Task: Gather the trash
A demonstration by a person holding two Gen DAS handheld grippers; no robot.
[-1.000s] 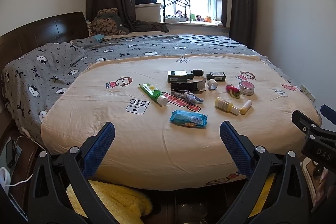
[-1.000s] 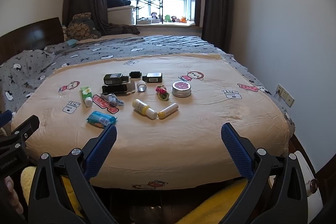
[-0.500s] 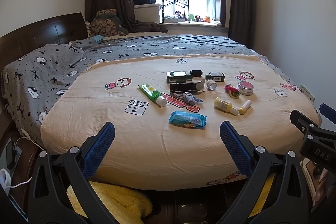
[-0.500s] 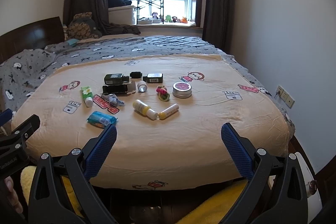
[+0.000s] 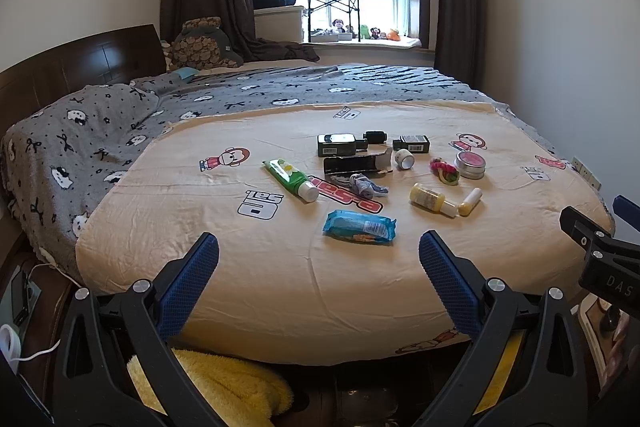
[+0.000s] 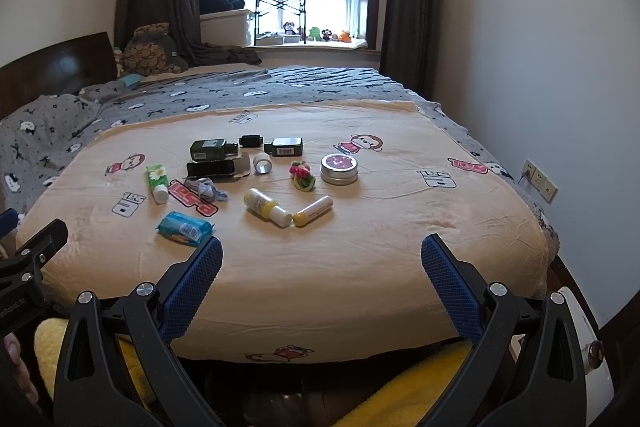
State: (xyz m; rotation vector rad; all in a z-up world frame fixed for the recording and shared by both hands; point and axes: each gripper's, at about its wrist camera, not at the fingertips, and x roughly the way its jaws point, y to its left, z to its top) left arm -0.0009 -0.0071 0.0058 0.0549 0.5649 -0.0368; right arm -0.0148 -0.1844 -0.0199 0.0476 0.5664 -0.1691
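Several small items lie on the cream bedspread (image 5: 240, 267): a blue wrapper packet (image 5: 359, 226) (image 6: 185, 228), a green tube (image 5: 291, 179) (image 6: 157, 183), a yellow bottle (image 5: 432, 199) (image 6: 267, 207), a yellow stick (image 6: 313, 210), a crumpled grey scrap (image 5: 364, 185) (image 6: 207, 189), dark boxes (image 5: 340, 144) (image 6: 212, 149), a round tin (image 5: 470, 164) (image 6: 339, 168) and a pink-green toy (image 6: 302, 175). My left gripper (image 5: 318, 259) is open and empty at the bed's near edge. My right gripper (image 6: 321, 261) is open and empty, beside it.
A yellow towel (image 5: 224, 387) lies below the bed's near edge. A grey patterned blanket (image 5: 100, 131) covers the far and left side. A dark headboard (image 5: 80, 63) stands left, a wall with sockets (image 6: 540, 179) right, a window sill with toys (image 6: 312, 35) behind.
Both grippers have shifted very slightly; the items on the bed have not moved and both stay open.
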